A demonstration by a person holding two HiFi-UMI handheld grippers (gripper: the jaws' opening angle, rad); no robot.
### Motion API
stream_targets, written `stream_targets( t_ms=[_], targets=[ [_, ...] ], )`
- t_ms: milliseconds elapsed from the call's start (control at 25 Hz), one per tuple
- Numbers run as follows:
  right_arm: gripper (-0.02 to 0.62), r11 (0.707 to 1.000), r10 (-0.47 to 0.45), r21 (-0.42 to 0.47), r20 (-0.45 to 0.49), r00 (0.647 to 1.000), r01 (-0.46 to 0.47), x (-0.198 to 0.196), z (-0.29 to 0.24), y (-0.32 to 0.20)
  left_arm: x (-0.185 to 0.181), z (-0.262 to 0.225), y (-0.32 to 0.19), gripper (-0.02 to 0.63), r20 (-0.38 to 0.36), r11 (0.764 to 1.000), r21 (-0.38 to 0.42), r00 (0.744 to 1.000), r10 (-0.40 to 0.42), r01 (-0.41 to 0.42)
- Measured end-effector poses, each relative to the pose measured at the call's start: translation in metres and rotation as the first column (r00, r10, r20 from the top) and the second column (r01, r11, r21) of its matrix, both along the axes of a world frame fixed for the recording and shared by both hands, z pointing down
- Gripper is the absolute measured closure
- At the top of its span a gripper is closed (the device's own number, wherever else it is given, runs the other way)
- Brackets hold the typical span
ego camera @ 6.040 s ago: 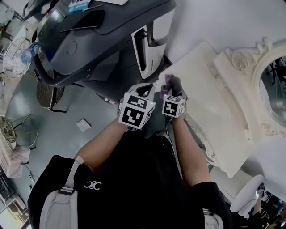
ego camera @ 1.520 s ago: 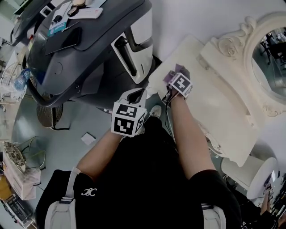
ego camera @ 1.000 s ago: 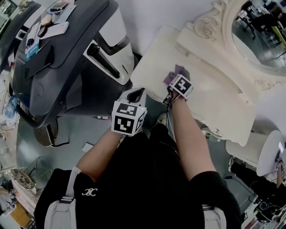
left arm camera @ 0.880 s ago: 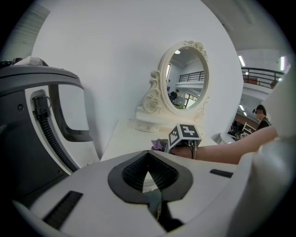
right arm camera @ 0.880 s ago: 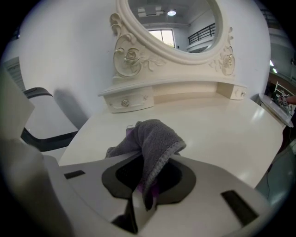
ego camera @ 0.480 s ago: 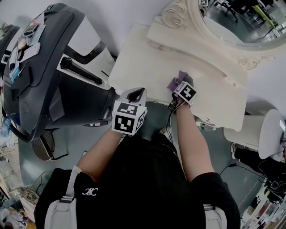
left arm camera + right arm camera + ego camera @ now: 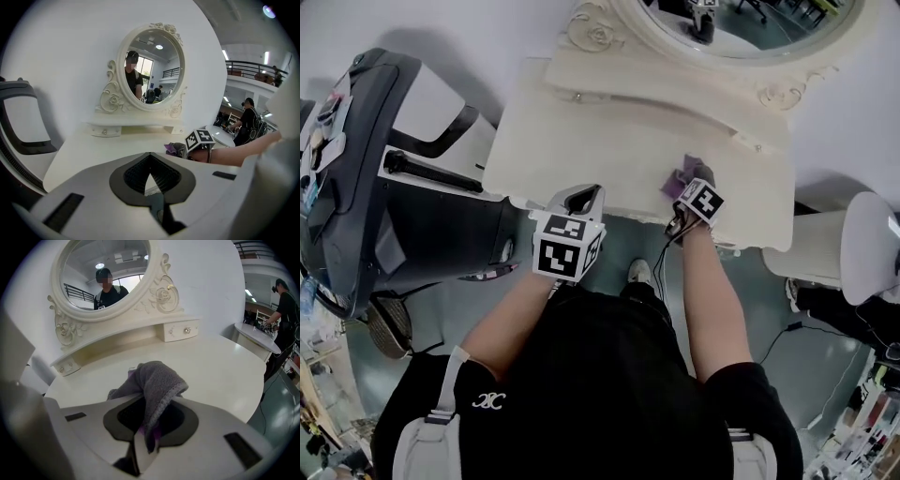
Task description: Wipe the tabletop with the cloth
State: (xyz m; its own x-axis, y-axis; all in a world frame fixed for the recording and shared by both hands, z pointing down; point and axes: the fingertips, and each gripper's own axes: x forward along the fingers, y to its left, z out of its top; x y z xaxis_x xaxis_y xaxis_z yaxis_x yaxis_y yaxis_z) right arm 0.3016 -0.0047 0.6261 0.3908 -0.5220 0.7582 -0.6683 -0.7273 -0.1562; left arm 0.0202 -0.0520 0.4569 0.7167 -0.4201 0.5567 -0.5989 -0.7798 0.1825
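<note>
A grey and purple cloth lies bunched on the cream tabletop, near its front edge and right of the middle. My right gripper is shut on the cloth, which drapes over its jaws and presses on the table. Off the table's front edge, over the floor, my left gripper hangs shut with nothing in it. From the left gripper view the cloth shows beside the right gripper's marker cube.
An oval mirror with a carved frame and a small drawer shelf stand at the table's back. A dark grey chair-like machine is close on the left. A white round stool is on the right. A person stands farther off.
The right gripper has dragged the cloth along the front of the tabletop, from the left corner toward the right. The left gripper has stayed off the front edge. The head camera has swung.
</note>
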Motion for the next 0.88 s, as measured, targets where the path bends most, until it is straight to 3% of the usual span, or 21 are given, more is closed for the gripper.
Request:
stream_targets(
  t_ms=[400,880],
  targets=[
    [0.529,0.998,0.055,0.016,0.006,0.998,-0.055,0.122,0.006,0.083,0.104,0.002,0.052,0.606,0.036,0.996,0.020,0.996,0.086,-0.087],
    [0.529,0.982,0.186,-0.009,-0.026,0.982,-0.187,0.291,0.015,0.177,0.181,0.013,0.079,0.606,0.062,0.999,0.020,0.997,0.044,-0.045]
  ],
)
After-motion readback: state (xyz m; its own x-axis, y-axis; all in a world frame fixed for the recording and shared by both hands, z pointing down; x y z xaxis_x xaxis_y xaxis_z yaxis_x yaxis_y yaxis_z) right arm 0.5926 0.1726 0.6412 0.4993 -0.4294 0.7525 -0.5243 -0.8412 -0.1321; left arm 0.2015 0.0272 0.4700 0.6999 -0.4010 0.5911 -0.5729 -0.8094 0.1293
